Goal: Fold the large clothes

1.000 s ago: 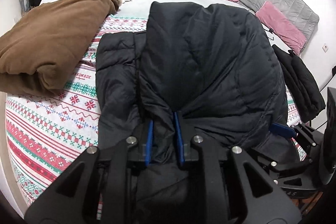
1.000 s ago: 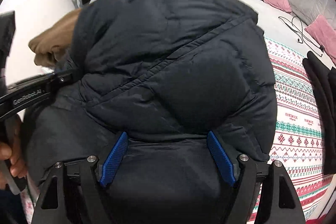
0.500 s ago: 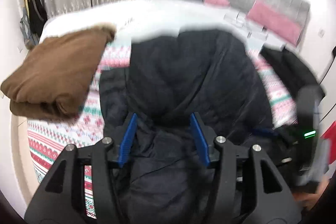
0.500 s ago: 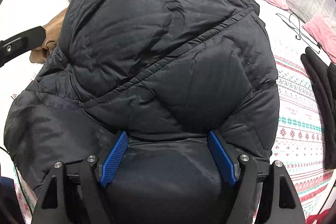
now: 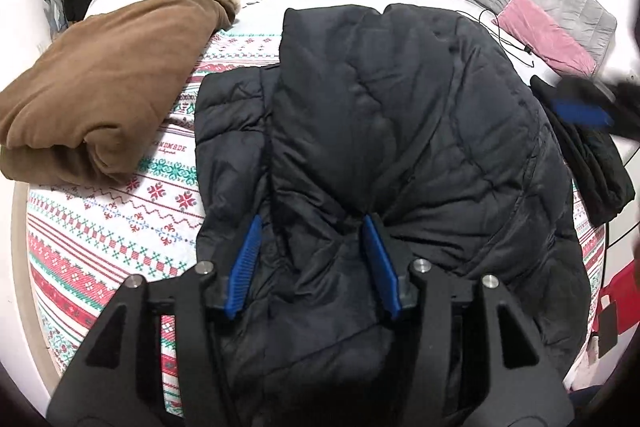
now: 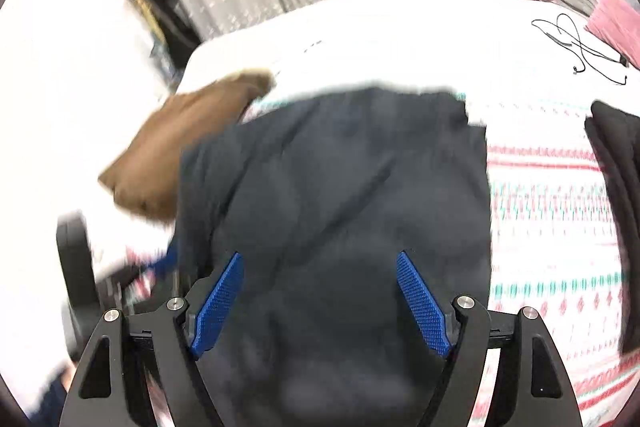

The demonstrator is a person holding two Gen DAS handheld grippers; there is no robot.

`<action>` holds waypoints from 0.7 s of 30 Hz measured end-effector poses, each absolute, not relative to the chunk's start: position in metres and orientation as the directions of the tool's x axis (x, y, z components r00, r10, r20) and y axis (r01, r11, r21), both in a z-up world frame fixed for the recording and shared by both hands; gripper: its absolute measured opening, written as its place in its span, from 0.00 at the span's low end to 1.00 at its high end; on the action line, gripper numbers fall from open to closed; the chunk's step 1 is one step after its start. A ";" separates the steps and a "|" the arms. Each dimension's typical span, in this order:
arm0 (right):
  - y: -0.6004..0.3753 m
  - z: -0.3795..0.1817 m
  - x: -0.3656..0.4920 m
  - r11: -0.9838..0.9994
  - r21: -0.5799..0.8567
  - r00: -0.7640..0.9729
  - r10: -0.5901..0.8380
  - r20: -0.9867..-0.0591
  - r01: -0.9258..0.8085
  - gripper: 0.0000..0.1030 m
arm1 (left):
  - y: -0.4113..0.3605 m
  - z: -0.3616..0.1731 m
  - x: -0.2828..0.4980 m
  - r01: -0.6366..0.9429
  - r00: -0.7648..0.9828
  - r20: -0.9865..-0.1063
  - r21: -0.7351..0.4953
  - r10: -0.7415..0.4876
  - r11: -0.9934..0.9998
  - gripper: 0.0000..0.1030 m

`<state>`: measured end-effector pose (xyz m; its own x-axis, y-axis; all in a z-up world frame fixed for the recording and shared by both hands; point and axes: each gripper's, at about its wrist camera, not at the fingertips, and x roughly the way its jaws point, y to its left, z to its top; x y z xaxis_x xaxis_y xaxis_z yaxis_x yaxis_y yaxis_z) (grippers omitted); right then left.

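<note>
1. My left tongs (image 5: 312, 259) are spread, w/ a puffy bump of the black puffer jacket (image 5: 380, 131) between the blue pads but not pinched.
2. My right tongs (image 6: 320, 301) are spread wide too, above the jacket, holding nothing.
3. Jacket lies folded mid-bed on the patterned blanket (image 5: 104, 227); brown coat (image 5: 100, 87) at 10 o'clock.
4. Next I think: pat it flat, grab edges not the puff, fold slow so it won't pop open.

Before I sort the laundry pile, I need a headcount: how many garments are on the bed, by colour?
Black: 2, the puffer jacket and a folded garment at the bed's right edge
Brown: 1, the folded coat
Total: 3 garments
</note>
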<state>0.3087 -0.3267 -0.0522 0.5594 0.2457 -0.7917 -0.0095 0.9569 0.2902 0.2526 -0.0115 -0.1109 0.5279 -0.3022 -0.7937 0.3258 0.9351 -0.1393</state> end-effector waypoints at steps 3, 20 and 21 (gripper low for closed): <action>-0.323 -0.069 0.364 0.960 0.279 0.497 0.240 -0.834 0.004 0.78 | -0.009 -0.112 0.256 0.328 0.523 -0.794 -0.149 -0.311 0.933 0.54; -0.308 -0.166 0.446 0.989 0.110 0.372 0.064 -0.926 0.103 0.86 | -0.002 -0.118 0.273 0.328 0.504 -0.789 -0.201 -0.351 0.923 0.55; -0.308 -0.155 0.443 0.987 0.115 0.371 0.065 -0.926 0.113 0.86 | -0.002 -0.119 0.272 0.326 0.500 -0.790 -0.207 -0.354 0.922 0.55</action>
